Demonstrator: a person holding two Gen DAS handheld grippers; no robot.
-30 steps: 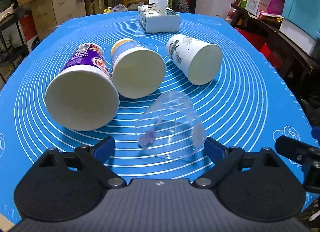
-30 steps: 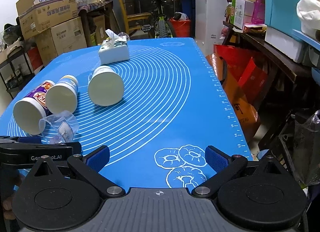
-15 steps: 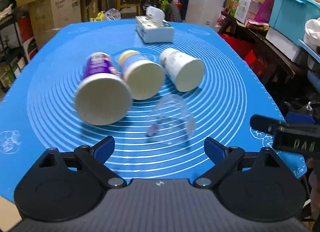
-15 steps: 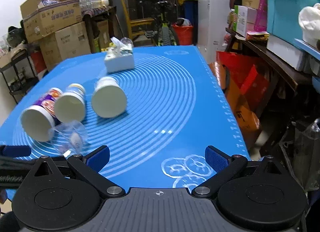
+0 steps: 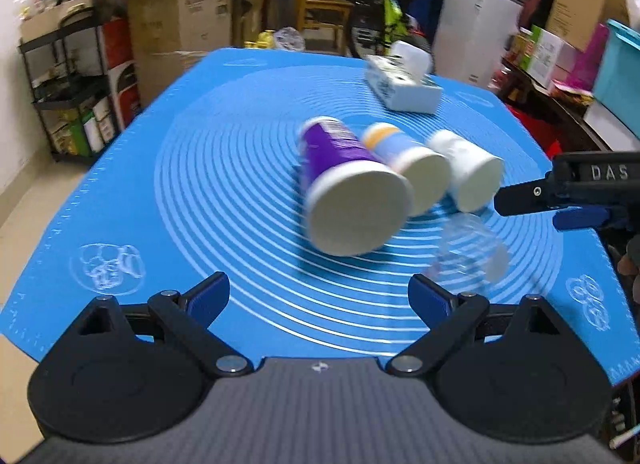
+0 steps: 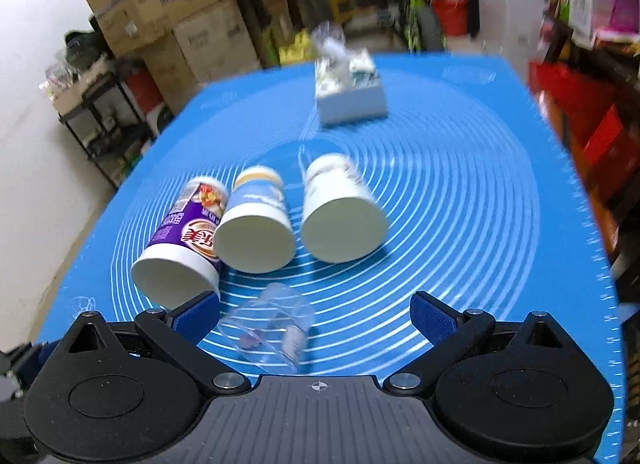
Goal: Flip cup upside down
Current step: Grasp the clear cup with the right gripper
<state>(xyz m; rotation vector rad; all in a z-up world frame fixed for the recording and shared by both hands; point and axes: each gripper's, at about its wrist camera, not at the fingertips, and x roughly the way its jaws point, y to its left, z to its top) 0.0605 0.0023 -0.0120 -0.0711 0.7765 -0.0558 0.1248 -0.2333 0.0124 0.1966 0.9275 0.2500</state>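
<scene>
Four cups lie on their sides on the blue mat (image 5: 200, 203), mouths toward me: a purple paper cup (image 5: 352, 191) (image 6: 180, 240), a light blue and yellow cup (image 5: 408, 167) (image 6: 256, 232), a white printed cup (image 5: 468, 167) (image 6: 340, 215), and a clear plastic cup (image 5: 472, 252) (image 6: 268, 328) nearest. My left gripper (image 5: 318, 296) is open and empty, left of the clear cup. My right gripper (image 6: 316, 314) is open, the clear cup lying between its fingers near the left fingertip (image 6: 196, 312). The right gripper also shows in the left wrist view (image 5: 568, 191).
A white tissue box (image 5: 404, 83) (image 6: 348, 91) stands at the far side of the mat. Cardboard boxes (image 5: 180, 15) and a metal shelf (image 5: 72, 83) stand beyond the left edge. Cluttered shelves and a teal bin (image 5: 620, 63) run along the right.
My left gripper has drawn back and swung left, away from the clear cup. My right gripper has moved left over the mat, and the clear cup now lies between its fingers.
</scene>
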